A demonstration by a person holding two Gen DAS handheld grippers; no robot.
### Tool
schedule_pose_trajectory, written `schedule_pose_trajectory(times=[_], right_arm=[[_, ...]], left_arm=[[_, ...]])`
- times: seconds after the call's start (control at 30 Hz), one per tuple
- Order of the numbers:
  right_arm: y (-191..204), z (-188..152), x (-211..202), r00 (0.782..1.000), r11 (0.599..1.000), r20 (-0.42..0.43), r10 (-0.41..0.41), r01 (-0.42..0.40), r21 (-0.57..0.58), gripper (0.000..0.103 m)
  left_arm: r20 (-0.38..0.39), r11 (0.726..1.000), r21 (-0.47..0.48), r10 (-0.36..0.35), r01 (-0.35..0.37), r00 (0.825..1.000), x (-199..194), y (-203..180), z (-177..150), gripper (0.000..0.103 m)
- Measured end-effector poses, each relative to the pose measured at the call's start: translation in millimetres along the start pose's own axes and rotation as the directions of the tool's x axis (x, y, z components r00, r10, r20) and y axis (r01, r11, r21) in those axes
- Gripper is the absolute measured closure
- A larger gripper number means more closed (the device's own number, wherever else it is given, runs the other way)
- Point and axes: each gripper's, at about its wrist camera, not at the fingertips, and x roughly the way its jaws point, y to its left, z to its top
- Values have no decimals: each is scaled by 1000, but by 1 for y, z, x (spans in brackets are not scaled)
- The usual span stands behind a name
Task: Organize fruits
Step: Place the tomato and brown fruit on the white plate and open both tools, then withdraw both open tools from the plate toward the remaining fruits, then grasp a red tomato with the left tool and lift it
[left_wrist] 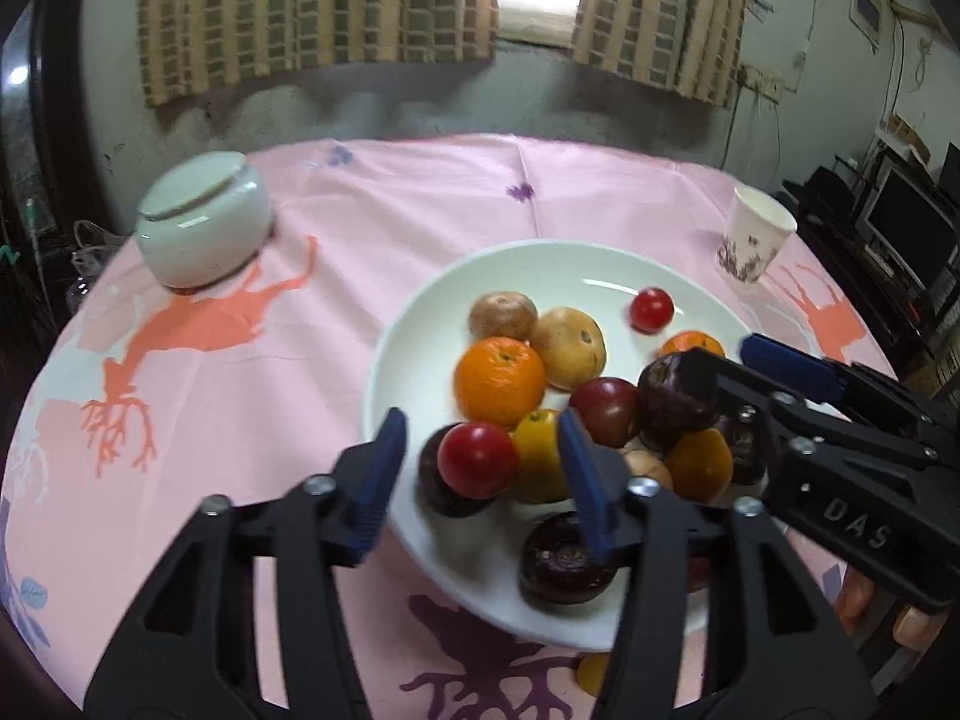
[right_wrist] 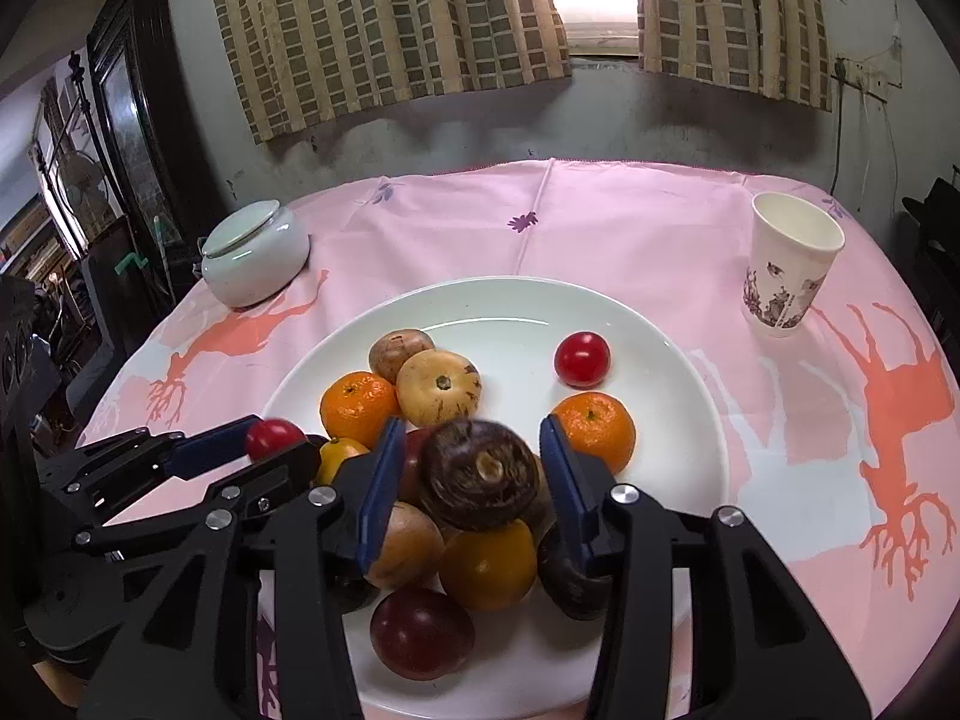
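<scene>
Between my right gripper (right_wrist: 468, 468) pads sits a dark round fruit (right_wrist: 477, 474), jaws parted, not pressing. My left gripper (left_wrist: 480, 468) stands wide around a red tomato (left_wrist: 477, 459) atop the plate (left_wrist: 420, 324) pile.

Both black two-finger grippers with blue-padded fingers point steeply downward side by side, the left gripper (left_wrist: 480, 468) with its fingers (left_wrist: 384, 468) parted and pressing on nothing, the right gripper (right_wrist: 471, 468) likewise parted, with fingertips of the person's hand (left_wrist: 882, 612) beneath it.
</scene>
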Motion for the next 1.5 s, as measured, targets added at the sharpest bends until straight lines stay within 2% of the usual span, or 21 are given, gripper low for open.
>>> schedule_pose_trajectory(times=[0.03, 0.07, 0.1, 0.23, 0.5, 0.63, 0.8, 0.97, 1.1, 1.2, 1.33, 1.43, 1.5], right_arm=[[-2, -1, -6, 1000, 1000, 18, 5, -5, 9, 46], [-3, -3, -13, 999, 1000, 33, 9, -9, 15, 38], [-5, -5, -20, 999, 1000, 42, 15, -16, 17, 38], [-14, -16, -44, 999, 1000, 39, 16, -17, 24, 38], [-33, -68, -83, 999, 996, -6, 47, -46, 74, 38], [-37, -90, -99, 999, 996, -6, 33, -32, 86, 38], [-37, -109, -112, 999, 996, -7, 40, -39, 82, 38], [-36, -120, -108, 999, 998, -8, 41, -40, 54, 38], [-33, -122, -109, 1000, 1000, 9, 24, -24, 12, 38], [-29, -123, -108, 1000, 999, 6, 31, -31, -11, 38], [-27, -125, -105, 1000, 1000, -4, 24, -24, -20, 38], [-25, -126, -105, 1000, 999, 6, 5, -5, -38, 38], [-25, -127, -104, 1000, 999, 2, 8, -8, -41, 38]], left_arm=[[17, 1000, 0, 0, 0, 1000, -7, 2, -1, 36], [29, 1000, 3, 4, -4, 1000, -13, 4, -2, 28], [41, 1000, 5, 11, -12, 999, -19, 5, -3, 26], [63, 1000, 22, -2, 0, 998, -42, 3, -13, 26], [99, 987, 158, 5, -20, 995, -79, -26, -55, 21], [66, 982, 188, -22, 10, 998, -87, -37, -77, 21], [41, 984, 161, -83, 75, 996, -95, -41, -99, 17], [-9, 983, 133, -128, 128, 992, -85, -36, -115, 17], [-119, 972, 118, -189, 203, 975, -70, -36, -122, 17], [-98, 970, 168, -162, 177, 982, -69, -43, -130, 17], [-112, 959, 236, -136, 159, 984, -65, -55, -139, 17], [-139, 953, 247, -146, 177, 980, -60, -58, -142, 18], [-150, 949, 247, -165, 198, 975, -60, -59, -143, 23]])
